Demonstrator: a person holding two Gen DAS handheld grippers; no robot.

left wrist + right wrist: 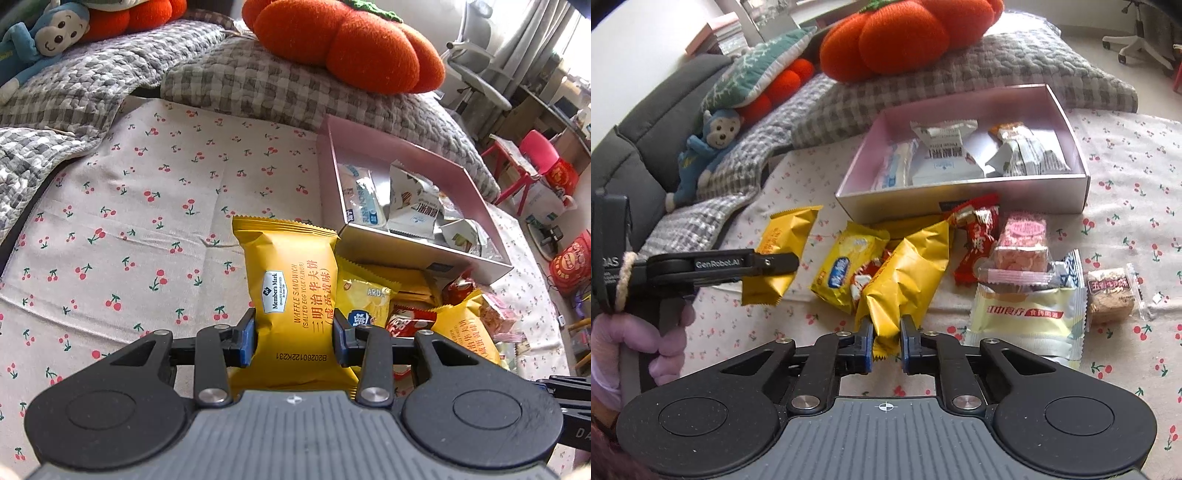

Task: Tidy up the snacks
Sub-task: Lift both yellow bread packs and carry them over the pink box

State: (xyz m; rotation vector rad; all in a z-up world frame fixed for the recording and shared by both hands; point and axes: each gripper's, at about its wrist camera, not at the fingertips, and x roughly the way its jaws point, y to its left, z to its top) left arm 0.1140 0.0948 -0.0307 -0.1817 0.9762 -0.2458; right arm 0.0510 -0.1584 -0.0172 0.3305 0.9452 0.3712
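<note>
My left gripper (294, 338) is shut on a yellow Member's Mark waffle sandwich packet (291, 291), held above the cherry-print cloth; it also shows in the right wrist view (777, 264) at the left. My right gripper (886, 341) is shut on the near end of a second yellow waffle packet (908, 277). A pink open box (960, 197) behind the pile holds several white snack packets (945, 155). Loose snacks lie in front of it: a yellow biscuit pack (846, 269), red candy wrappers (977, 240), a pink nougat pack (1021, 243), a pale green packet (1027, 317) and a brown cake (1112, 295).
Grey checked pillows (923, 74) and an orange pumpkin plush (901, 33) lie behind the box. A blue monkey toy (709, 147) sits at the left against a dark sofa edge. The cherry cloth (129, 221) spreads left of the pile.
</note>
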